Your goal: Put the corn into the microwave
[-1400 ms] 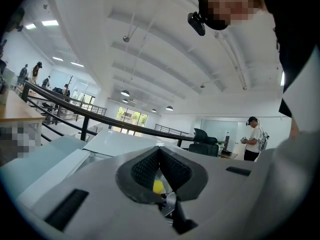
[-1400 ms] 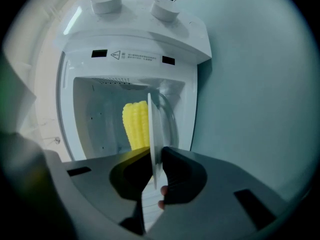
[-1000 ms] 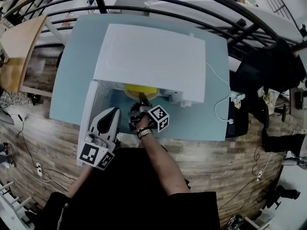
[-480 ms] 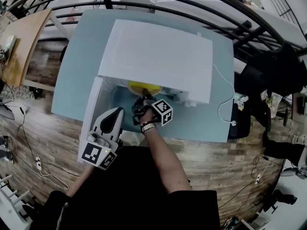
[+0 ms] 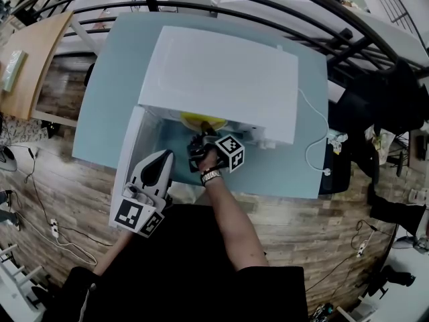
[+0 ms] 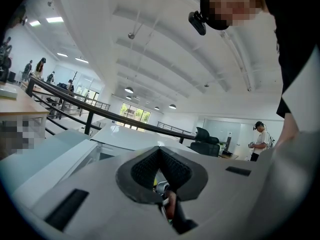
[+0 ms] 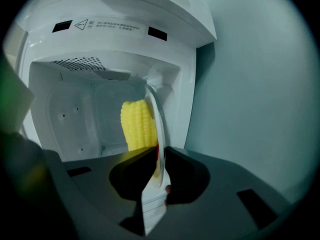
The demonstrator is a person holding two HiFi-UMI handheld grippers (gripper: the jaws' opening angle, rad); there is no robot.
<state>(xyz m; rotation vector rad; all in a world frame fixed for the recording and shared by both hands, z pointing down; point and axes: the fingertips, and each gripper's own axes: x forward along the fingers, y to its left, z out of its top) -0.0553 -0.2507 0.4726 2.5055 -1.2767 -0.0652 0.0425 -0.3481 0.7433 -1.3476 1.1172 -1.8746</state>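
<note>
Light blue table (image 5: 110,79) with the white microwave (image 5: 221,79) sitting on it, door (image 5: 131,154) swung open on the left side. My left tool (image 6: 160,151) is just hanging back by that door, jaws together with nothing between them. My right tool (image 7: 159,156) is up at the open front of the microwave, clamped on the rim of a plate (image 7: 153,115). The corn (image 7: 136,125) is lying on that plate, yellow cob right at the mouth of the cavity, not touching the white walls as far as I can see.
</note>
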